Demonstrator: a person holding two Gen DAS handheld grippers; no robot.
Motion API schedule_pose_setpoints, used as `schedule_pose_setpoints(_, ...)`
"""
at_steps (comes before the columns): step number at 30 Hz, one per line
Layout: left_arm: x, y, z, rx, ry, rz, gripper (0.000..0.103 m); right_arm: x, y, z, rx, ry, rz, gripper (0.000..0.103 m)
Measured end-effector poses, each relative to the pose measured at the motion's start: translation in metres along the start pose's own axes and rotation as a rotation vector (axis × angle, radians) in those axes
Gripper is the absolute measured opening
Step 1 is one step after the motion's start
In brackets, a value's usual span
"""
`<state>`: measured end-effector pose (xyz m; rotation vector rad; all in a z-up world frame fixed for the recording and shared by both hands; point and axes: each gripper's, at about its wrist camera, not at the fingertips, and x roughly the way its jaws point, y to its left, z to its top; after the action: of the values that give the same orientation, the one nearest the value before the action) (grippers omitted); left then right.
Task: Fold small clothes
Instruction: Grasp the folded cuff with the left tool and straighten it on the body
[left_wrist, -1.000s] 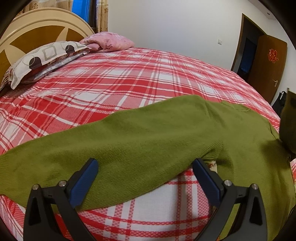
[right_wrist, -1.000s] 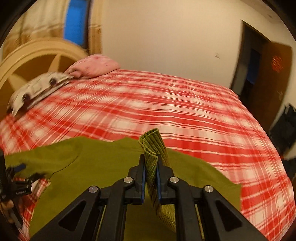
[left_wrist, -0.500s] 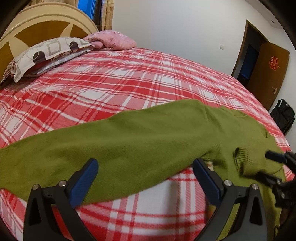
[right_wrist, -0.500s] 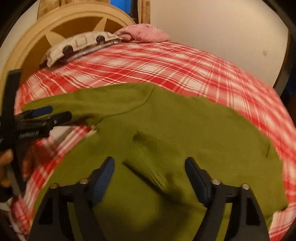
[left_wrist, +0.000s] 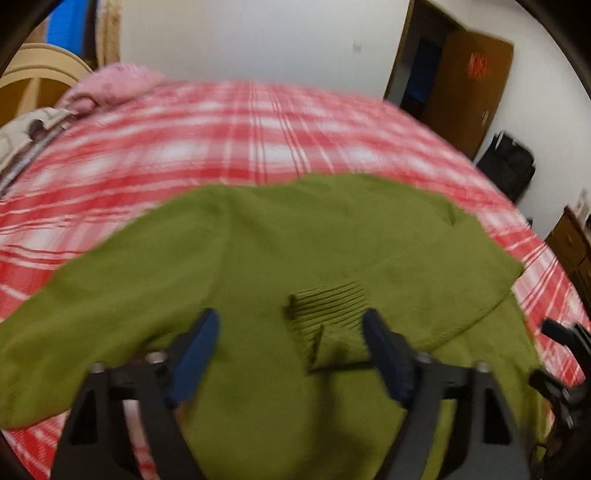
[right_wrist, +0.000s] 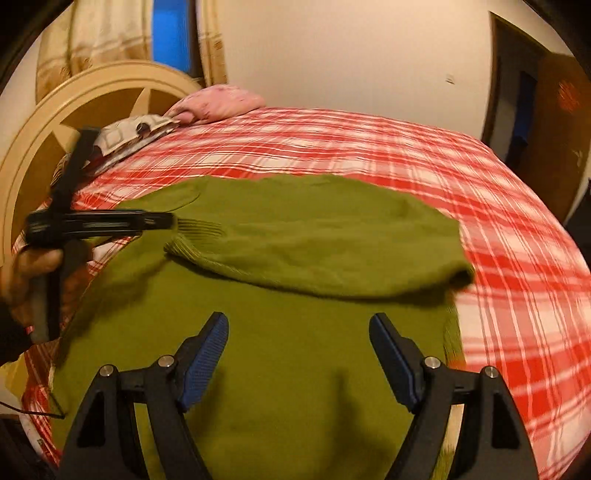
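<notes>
A green knit sweater (left_wrist: 280, 251) lies flat on the red plaid bed (left_wrist: 229, 140). Its right sleeve (right_wrist: 332, 243) is folded across the body, and the ribbed cuff (left_wrist: 328, 299) rests near the middle. My left gripper (left_wrist: 291, 325) is open and empty, hovering just above the cuff. It also shows side-on in the right wrist view (right_wrist: 162, 221), at the cuff (right_wrist: 199, 229). My right gripper (right_wrist: 299, 332) is open and empty above the sweater's lower body (right_wrist: 280, 369); it shows at the left wrist view's right edge (left_wrist: 554, 354).
A cream and wood headboard (right_wrist: 92, 103) and pillows (right_wrist: 218, 103) stand at the far left of the bed. A brown door (left_wrist: 469, 81) and a black bag (left_wrist: 513, 162) are at the right, by the white wall.
My right gripper let go of the sleeve cuff and drew back; the sleeve now lies folded across the sweater. My left gripper swung right from the left sleeve to over the cuff.
</notes>
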<state>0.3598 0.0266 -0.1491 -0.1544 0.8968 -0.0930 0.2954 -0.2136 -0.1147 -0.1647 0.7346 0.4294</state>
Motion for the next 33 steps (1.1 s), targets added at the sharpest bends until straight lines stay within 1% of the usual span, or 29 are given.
schedule_pose_setpoints(1,0.014,-0.006,0.002,0.01,0.039,-0.004,0.064,-0.001,-0.003,-0.005,0.011,0.0,-0.001,0.079)
schedule_pose_setpoints(2,0.026,-0.01,0.004,0.019,0.07,-0.004,0.053,-0.002,-0.006,-0.01,0.022,-0.001,-0.005,0.079)
schedule_pose_setpoints(3,0.031,-0.015,0.004,0.026,0.077,0.005,0.052,-0.003,-0.01,-0.015,0.032,-0.005,-0.012,0.079)
schedule_pose_setpoints(4,0.032,-0.022,0.005,0.049,0.066,-0.003,0.052,-0.002,-0.014,-0.018,0.041,-0.008,-0.016,0.079)
schedule_pose_setpoints(5,0.032,-0.026,0.006,0.067,0.075,-0.028,0.041,-0.002,-0.017,-0.022,0.053,-0.009,-0.02,0.079)
schedule_pose_setpoints(6,0.033,-0.03,0.007,0.079,0.088,-0.042,0.024,0.0,-0.022,-0.026,0.073,-0.01,-0.024,0.079)
schedule_pose_setpoints(7,0.032,-0.033,0.007,0.078,0.097,-0.043,0.009,0.0,-0.027,-0.029,0.085,-0.009,-0.027,0.079)
schedule_pose_setpoints(9,0.026,-0.036,0.01,0.083,0.082,-0.041,0.008,0.003,-0.035,-0.033,0.116,0.001,-0.035,0.079)
schedule_pose_setpoints(10,0.02,-0.036,0.013,0.091,0.062,-0.036,0.008,0.004,-0.039,-0.034,0.126,0.002,-0.039,0.079)
schedule_pose_setpoints(13,-0.002,-0.022,0.026,0.047,0.011,-0.056,0.008,0.003,-0.052,-0.036,0.165,-0.005,-0.077,0.079)
schedule_pose_setpoints(14,-0.007,-0.018,0.029,0.042,-0.006,-0.049,0.008,0.002,-0.058,-0.036,0.183,-0.005,-0.087,0.079)
schedule_pose_setpoints(16,-0.017,-0.008,0.035,0.04,-0.036,-0.007,0.008,0.003,-0.069,-0.035,0.226,0.0,-0.114,0.079)
schedule_pose_setpoints(18,-0.021,0.002,0.037,0.03,-0.054,-0.009,0.008,0.004,-0.075,-0.034,0.239,0.008,-0.14,0.079)
schedule_pose_setpoints(20,-0.016,0.01,0.035,0.029,-0.039,0.014,0.008,0.008,-0.077,-0.029,0.222,0.035,-0.204,0.079)
schedule_pose_setpoints(24,0.007,0.012,0.024,0.019,0.011,0.005,0.008,0.029,-0.083,0.005,0.125,0.048,-0.323,0.079)
schedule_pose_setpoints(26,0.013,0.012,0.021,-0.001,0.022,-0.003,0.009,0.044,-0.088,0.019,0.087,0.062,-0.351,0.079)
schedule_pose_setpoints(27,0.014,0.012,0.021,-0.01,0.024,-0.007,0.009,0.051,-0.091,0.025,0.073,0.056,-0.383,0.079)
schedule_pose_setpoints(29,0.014,0.011,0.022,-0.016,0.023,-0.005,0.014,0.065,-0.101,0.031,0.054,0.068,-0.462,0.079)
schedule_pose_setpoints(30,0.013,0.011,0.023,-0.015,0.018,0.012,0.015,0.069,-0.111,0.032,0.077,0.075,-0.499,0.079)
schedule_pose_setpoints(31,0.012,0.013,0.024,-0.013,0.017,0.02,0.02,0.07,-0.122,0.031,0.12,0.078,-0.507,0.079)
schedule_pose_setpoints(32,0.012,0.015,0.024,-0.011,0.018,0.035,0.029,0.069,-0.131,0.028,0.16,0.086,-0.508,0.079)
schedule_pose_setpoints(33,0.012,0.017,0.024,-0.006,0.02,0.076,0.036,0.067,-0.138,0.024,0.185,0.094,-0.51,0.079)
